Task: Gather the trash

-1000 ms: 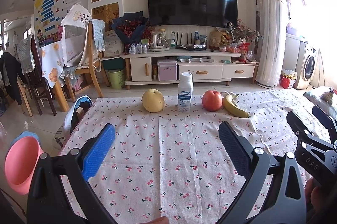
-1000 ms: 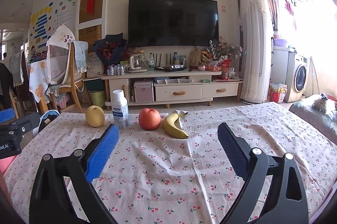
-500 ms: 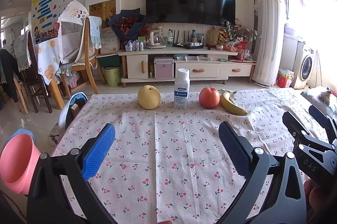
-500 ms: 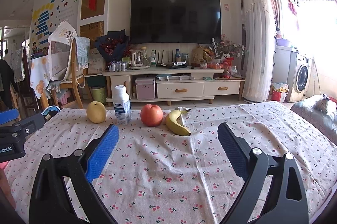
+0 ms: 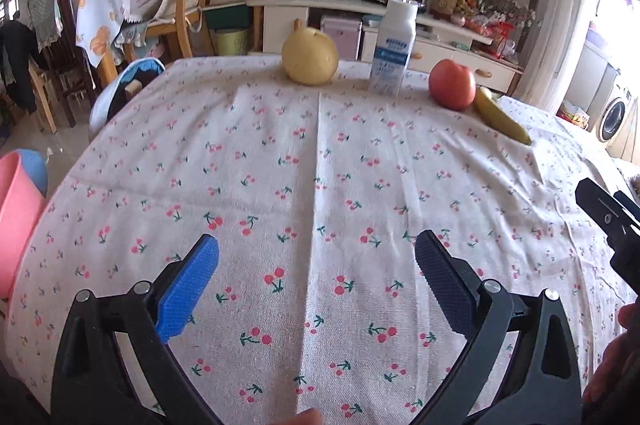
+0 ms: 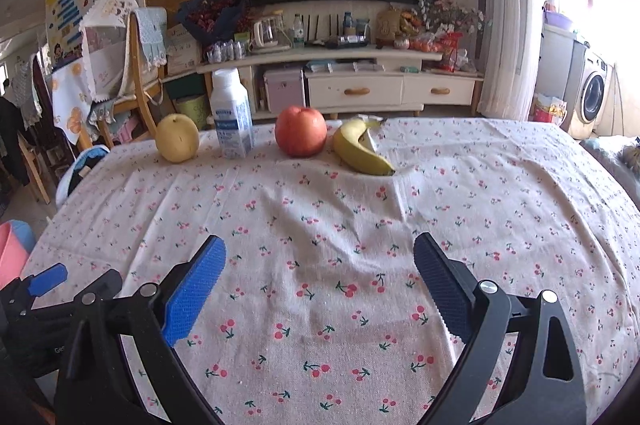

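A white plastic bottle (image 5: 393, 45) (image 6: 231, 119) stands upright at the far edge of the cherry-print tablecloth (image 5: 320, 185) (image 6: 360, 225), between a yellow pear (image 5: 310, 55) (image 6: 177, 143) and a red apple (image 5: 452, 83) (image 6: 301, 131). A banana (image 5: 502, 117) (image 6: 362, 149) lies right of the apple. My left gripper (image 5: 316, 283) is open and empty above the near cloth. My right gripper (image 6: 320, 285) is open and empty, also over the near cloth. A pink bin (image 5: 18, 221) (image 6: 10, 253) stands off the table's left edge.
A blue and white object (image 5: 128, 89) sits by the table's left side. Wooden chairs (image 5: 180, 13) with draped cloths stand at the far left. A TV cabinet (image 6: 340, 81) lines the far wall. A washing machine (image 6: 592, 93) is at the right.
Both grippers have moved forward over the table and tilted down a little, so the fruit and bottle look nearer. Both have stayed open and empty.
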The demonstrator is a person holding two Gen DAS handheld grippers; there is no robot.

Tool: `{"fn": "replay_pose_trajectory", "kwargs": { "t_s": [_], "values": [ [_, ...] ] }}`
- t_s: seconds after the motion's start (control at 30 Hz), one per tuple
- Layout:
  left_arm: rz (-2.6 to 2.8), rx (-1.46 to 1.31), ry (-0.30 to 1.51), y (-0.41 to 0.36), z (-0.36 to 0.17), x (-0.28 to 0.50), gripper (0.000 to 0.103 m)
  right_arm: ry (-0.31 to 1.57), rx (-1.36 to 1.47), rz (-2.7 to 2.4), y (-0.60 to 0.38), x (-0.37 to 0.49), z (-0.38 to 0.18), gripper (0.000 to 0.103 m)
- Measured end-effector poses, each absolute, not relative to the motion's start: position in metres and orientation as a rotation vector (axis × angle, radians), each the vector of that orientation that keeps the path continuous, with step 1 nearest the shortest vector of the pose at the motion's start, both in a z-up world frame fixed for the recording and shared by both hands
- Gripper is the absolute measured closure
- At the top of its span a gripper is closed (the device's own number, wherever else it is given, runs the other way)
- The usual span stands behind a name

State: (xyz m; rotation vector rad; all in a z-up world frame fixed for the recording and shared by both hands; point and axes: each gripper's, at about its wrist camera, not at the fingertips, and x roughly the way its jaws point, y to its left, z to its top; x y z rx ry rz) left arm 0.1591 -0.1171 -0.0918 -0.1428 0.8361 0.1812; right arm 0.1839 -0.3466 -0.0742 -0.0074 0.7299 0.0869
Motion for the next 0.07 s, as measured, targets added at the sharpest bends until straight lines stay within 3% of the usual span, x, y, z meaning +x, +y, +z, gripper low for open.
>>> {"fn": "replay_pose_trajectory", "kwargs": {
  "t_s": [0.07],
  "values": [
    [0.192,-0.138,0.873,-0.1170,-0.1041,0.1661,0.004,0.765,-0.012,0.079,-0.3450,0.1904,-0.0817,0.009]
  ]
}}
